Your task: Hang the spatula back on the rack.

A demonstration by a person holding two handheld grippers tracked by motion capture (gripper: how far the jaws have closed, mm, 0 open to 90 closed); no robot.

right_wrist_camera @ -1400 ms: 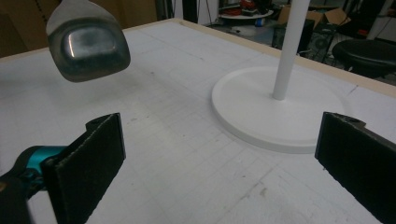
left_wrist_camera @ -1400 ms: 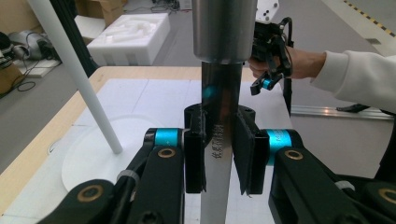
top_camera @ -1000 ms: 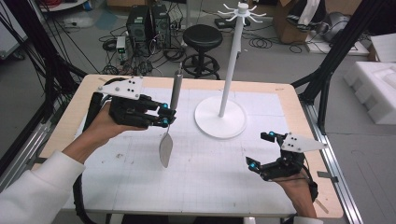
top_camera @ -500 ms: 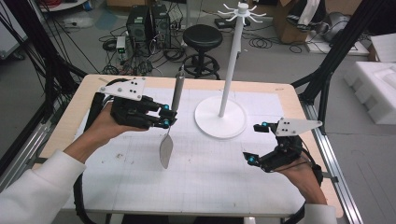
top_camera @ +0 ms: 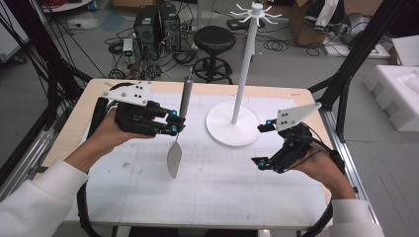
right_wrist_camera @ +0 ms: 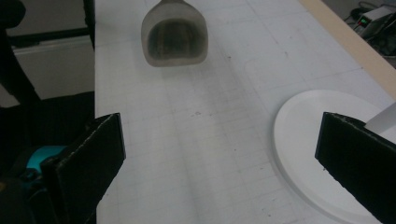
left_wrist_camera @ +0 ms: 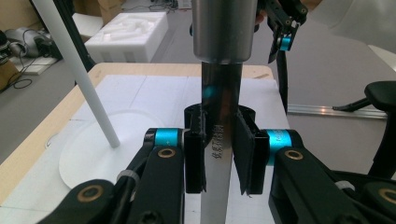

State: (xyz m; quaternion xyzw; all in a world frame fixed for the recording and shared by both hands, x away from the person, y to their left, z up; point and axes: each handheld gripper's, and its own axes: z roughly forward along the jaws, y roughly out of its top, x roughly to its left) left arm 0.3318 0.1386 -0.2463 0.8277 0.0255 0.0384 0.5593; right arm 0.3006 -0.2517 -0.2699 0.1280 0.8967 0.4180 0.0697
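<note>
A steel spatula hangs above the white mat, handle up and blade down. My left gripper is shut on its flat neck, the black pads pressing both sides just below the round handle. My right gripper floats over the table's right side, raised off the mat, jaws wide apart with nothing between them. Along its jaws I see the spatula's blade farther off. The white rack stand rises from its round base between the two grippers.
The rack's round base lies close beside my right gripper, and its pole stands left of the spatula in the left gripper view. The wooden table edge runs on the left. A stool and cables sit beyond the table.
My right gripper has risen off the mat and shifted a little toward the rack base, still open. The left gripper and the spatula have stayed where they were.
</note>
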